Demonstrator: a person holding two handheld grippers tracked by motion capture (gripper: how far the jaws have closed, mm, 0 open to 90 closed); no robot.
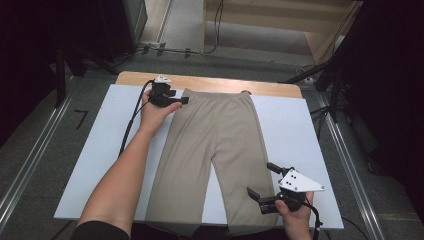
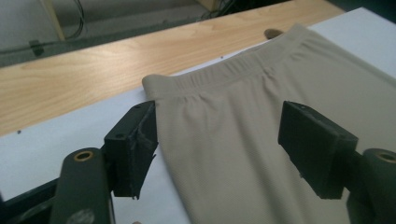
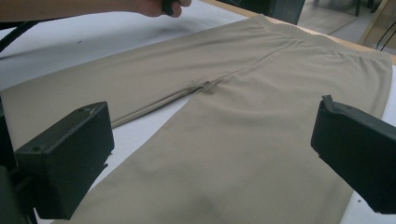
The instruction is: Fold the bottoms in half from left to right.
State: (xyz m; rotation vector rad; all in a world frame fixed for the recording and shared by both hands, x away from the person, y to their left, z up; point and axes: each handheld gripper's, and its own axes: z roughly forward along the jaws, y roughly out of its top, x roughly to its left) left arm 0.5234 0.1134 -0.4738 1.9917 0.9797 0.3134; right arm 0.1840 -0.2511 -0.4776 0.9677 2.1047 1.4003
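A pair of beige trousers (image 1: 215, 135) lies flat on the white board (image 1: 100, 145), waistband at the far side, legs toward me. My left gripper (image 1: 177, 97) is at the waistband's left corner. In the left gripper view its jaws stand apart (image 2: 219, 126), the left jaw at the trousers' (image 2: 243, 140) side edge and the right jaw over the cloth, neither pressing. My right gripper (image 1: 262, 180) hovers open over the lower right leg. In the right gripper view its jaws (image 3: 212, 140) stand wide above the trousers (image 3: 233, 121).
The white board rests on a wooden table whose far edge (image 1: 200, 81) shows behind the waistband. Cables trail from both grippers. Dark stands and floor rails flank the table on both sides.
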